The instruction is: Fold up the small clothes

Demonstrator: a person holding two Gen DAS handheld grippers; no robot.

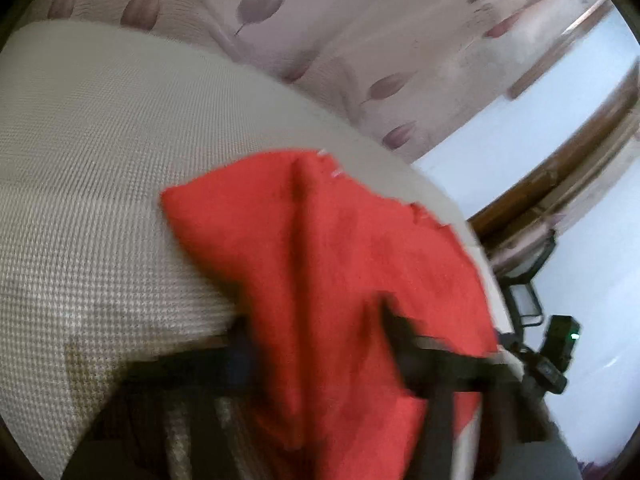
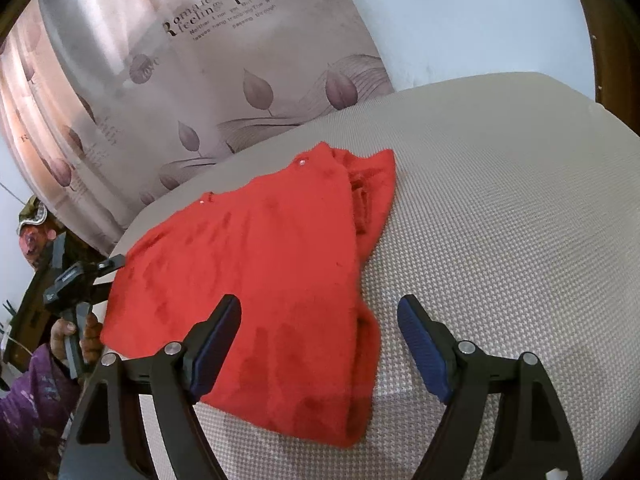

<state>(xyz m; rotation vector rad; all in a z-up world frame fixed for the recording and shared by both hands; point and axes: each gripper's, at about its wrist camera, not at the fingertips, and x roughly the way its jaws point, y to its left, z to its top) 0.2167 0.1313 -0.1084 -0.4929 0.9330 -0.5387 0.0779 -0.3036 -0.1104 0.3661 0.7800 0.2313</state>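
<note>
A small red garment (image 2: 272, 264) lies partly folded on the beige woven surface (image 2: 500, 208), with snap buttons along its far edge. My right gripper (image 2: 320, 344) is open, its blue-padded fingers (image 2: 420, 340) just above the garment's near edge, holding nothing. In the left wrist view the red garment (image 1: 340, 260) drapes over my left gripper (image 1: 316, 344) and hides its tips; the view is blurred. The left gripper also shows in the right wrist view (image 2: 108, 266) at the garment's left edge, where I cannot make out how its jaws stand.
A leaf-printed curtain (image 2: 168, 92) hangs behind the surface. A white wall (image 2: 460, 20) and brown wooden frame (image 1: 560, 176) lie beyond. The person's hand (image 2: 72, 336) and purple sleeve are at the left.
</note>
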